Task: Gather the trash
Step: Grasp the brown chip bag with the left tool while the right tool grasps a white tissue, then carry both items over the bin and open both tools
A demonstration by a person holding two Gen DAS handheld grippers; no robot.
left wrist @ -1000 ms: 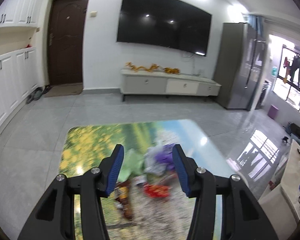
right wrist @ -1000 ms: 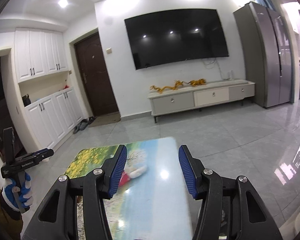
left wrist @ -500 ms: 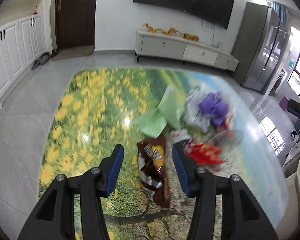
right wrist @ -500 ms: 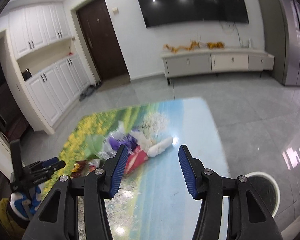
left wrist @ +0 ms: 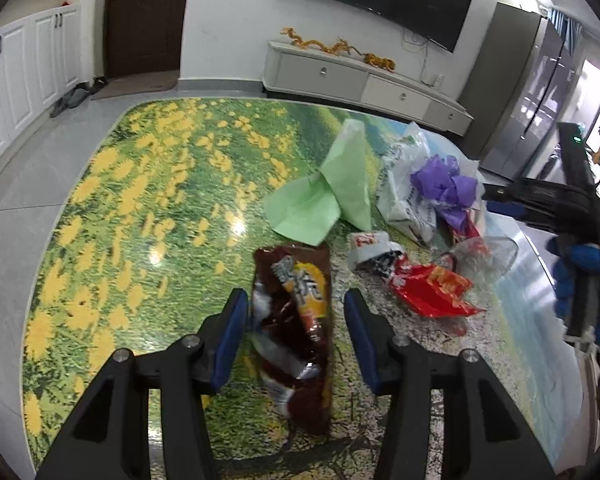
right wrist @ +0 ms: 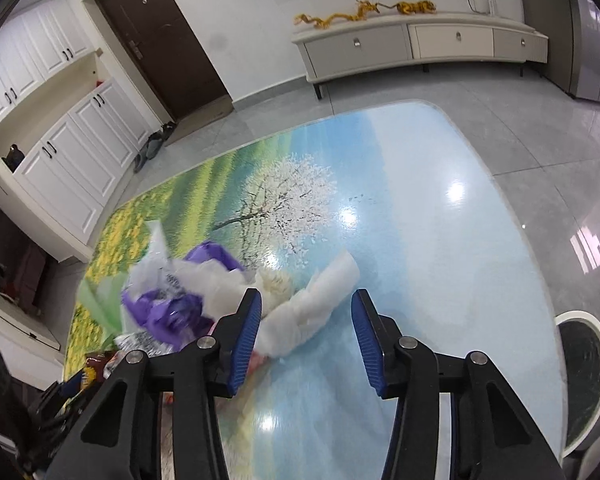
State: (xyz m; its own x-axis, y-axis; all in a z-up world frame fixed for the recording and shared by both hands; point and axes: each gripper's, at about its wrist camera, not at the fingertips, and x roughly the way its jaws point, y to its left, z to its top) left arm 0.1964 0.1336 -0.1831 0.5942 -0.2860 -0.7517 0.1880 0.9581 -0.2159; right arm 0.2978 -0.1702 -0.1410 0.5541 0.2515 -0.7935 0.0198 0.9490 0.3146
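Observation:
Trash lies in a pile on the picture-printed table (left wrist: 140, 208). In the left wrist view my left gripper (left wrist: 296, 332) is open, its fingers on either side of a brown snack wrapper (left wrist: 296, 320). Beyond it lie a green paper sheet (left wrist: 332, 192), a white plastic bag (left wrist: 408, 196), a purple wad (left wrist: 444, 188), a red wrapper (left wrist: 428, 288) and clear plastic (left wrist: 488, 256). In the right wrist view my right gripper (right wrist: 306, 332) is open above a white crumpled tissue (right wrist: 312, 308), with the purple wad (right wrist: 172, 312) to its left.
A round bin with a white rim (right wrist: 584, 380) stands on the floor at the table's right edge. My right gripper and blue glove show at the right of the left wrist view (left wrist: 580, 264). A TV cabinet (right wrist: 416, 46) stands against the far wall.
Both grippers have tilted down and moved in over the table. The trash pile has come close, and the brown wrapper now lies between my left fingers.

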